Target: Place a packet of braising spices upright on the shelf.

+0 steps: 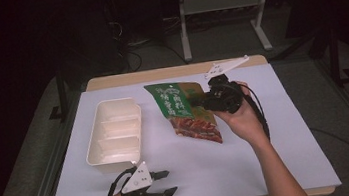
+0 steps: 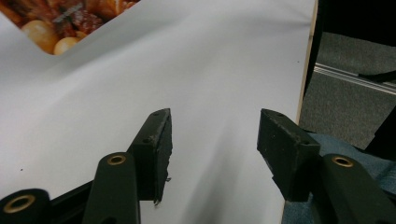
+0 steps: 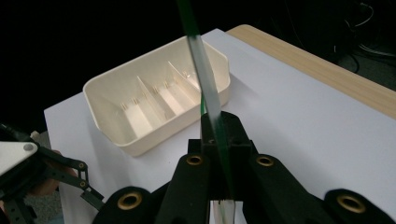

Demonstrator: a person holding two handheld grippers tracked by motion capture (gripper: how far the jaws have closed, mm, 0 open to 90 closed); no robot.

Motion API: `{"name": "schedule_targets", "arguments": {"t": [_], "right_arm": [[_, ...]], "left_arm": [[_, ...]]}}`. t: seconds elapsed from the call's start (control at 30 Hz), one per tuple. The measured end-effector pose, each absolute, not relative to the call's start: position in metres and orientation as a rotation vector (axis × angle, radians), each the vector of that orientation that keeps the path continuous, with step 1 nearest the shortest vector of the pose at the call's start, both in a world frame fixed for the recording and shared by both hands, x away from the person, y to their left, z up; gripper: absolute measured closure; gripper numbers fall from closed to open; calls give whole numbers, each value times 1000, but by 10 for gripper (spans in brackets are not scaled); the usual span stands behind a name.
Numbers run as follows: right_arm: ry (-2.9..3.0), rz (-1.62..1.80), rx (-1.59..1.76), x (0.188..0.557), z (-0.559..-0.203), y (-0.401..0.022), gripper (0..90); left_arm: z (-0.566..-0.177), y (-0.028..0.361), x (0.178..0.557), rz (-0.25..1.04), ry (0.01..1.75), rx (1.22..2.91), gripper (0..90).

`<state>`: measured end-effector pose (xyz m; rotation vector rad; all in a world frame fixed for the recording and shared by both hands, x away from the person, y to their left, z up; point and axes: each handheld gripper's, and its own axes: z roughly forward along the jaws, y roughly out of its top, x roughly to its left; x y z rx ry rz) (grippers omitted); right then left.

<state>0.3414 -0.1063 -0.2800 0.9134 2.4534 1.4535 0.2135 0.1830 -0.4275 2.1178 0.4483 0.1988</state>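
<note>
A green and orange food pouch [image 1: 184, 112] with a picture of a meat dish hangs tilted above the middle of the white sheet. My right gripper [image 1: 199, 103] is shut on its right edge. In the right gripper view the pouch [image 3: 205, 88] runs edge-on up from between the closed jaws of the right gripper [image 3: 218, 140]. My left gripper [image 1: 169, 181] rests low by the table's front edge, open, with nothing between its jaws. In its own view the left gripper [image 2: 215, 119] gapes over bare sheet, with a corner of the pouch [image 2: 60, 23] at the top left.
A cream tray [image 1: 112, 102] with three compartments sits left of the pouch; it is the tray [image 3: 173, 130] beyond the right jaws. The white sheet [image 1: 212, 174] covers the wooden table [image 1: 159, 73]. Table legs and cables stand on the dark floor behind.
</note>
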Motion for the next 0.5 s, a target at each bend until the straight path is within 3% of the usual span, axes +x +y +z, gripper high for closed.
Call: {"name": "schedule_targets", "arguments": {"t": [0.5], "right_arm": [[2443, 1491, 881, 353, -270, -83, 893]], "left_arm": [[-428, 195, 209, 215, 453, 2108, 424]]}}
